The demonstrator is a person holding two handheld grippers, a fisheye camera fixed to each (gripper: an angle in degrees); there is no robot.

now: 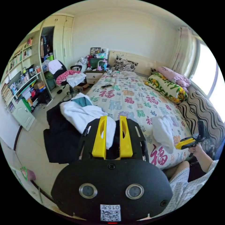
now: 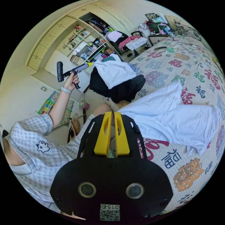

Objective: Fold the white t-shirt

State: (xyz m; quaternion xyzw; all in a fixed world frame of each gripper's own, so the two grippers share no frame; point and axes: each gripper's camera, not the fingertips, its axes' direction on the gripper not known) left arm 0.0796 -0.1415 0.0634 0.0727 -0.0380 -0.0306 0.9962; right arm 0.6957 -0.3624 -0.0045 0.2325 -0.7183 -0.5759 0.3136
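Both tongs empty: left tongs (image 1: 112,134) gapped, right tongs (image 2: 112,133) nearly closed, above white t-shirt (image 2: 178,117).

The bed (image 2: 187,70) carried the white t-shirt (image 2: 178,117) near its foot edge, pillows (image 1: 167,86) along one side.

Left gripper view — raised above the foot of the bed (image 1: 131,98), aimed toward the headboard at 12 o'clock. Right gripper view — held nearer the bedspread, rolled, aimed across the bed's corner. Shared by both: the bed, the clothes pile (image 1: 77,112) (image 2: 114,70), the shelves (image 1: 21,79) (image 2: 82,46).
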